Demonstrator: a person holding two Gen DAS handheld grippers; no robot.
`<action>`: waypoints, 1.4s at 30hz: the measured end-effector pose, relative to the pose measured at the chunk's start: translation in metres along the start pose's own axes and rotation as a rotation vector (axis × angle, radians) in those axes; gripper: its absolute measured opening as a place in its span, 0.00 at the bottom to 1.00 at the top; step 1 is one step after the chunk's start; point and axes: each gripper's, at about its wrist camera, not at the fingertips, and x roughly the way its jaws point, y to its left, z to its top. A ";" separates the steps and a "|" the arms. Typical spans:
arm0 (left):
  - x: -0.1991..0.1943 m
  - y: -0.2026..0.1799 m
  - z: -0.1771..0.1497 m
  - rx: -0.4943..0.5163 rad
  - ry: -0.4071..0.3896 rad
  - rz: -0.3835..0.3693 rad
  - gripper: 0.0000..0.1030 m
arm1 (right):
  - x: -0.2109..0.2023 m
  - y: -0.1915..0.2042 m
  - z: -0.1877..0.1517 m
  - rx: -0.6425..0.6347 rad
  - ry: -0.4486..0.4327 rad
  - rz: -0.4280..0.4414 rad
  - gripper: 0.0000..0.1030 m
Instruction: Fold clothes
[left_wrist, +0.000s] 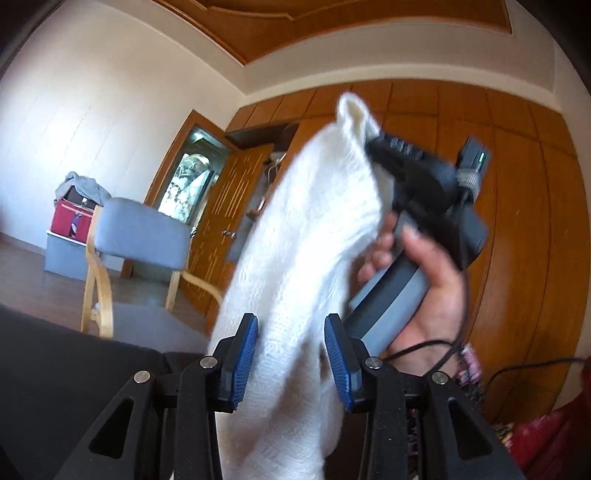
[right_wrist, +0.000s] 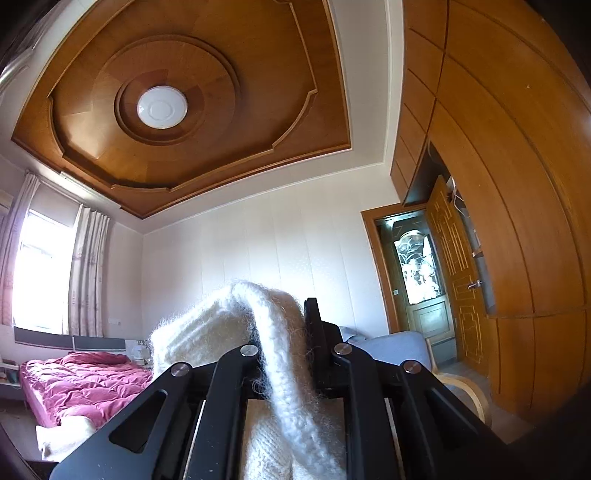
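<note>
A white knit garment (left_wrist: 314, 229) hangs in the air in front of the wooden wardrobe. In the left wrist view my right gripper (left_wrist: 373, 147), held by a hand (left_wrist: 436, 295), is shut on the garment's upper edge. The cloth drapes down from there and passes between the blue pads (left_wrist: 245, 354) of my left gripper (left_wrist: 291, 325). Those jaws stand apart and the knit lies loosely between them, with a gap at the right pad. In the right wrist view the garment (right_wrist: 280, 350) is bunched over my right gripper (right_wrist: 284, 314), hiding its left finger.
A grey chair (left_wrist: 140, 232) with a bent wood frame stands to the left, with a red box (left_wrist: 72, 221) on a grey bin behind it. A dark surface (left_wrist: 55, 369) lies low on the left. The wardrobe (left_wrist: 517, 184) and an open door (left_wrist: 236, 206) lie behind. A pink-quilted bed (right_wrist: 81, 376) sits under the window.
</note>
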 end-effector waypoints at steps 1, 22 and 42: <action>0.005 -0.002 -0.002 0.025 0.007 0.055 0.36 | 0.001 0.002 0.000 -0.004 0.004 0.004 0.11; 0.012 -0.016 0.093 0.040 -0.210 0.167 0.05 | -0.005 -0.004 -0.003 0.001 0.025 -0.013 0.11; -0.043 -0.107 0.179 0.069 -0.389 -0.096 0.05 | -0.091 0.016 0.062 0.100 -0.081 0.211 0.11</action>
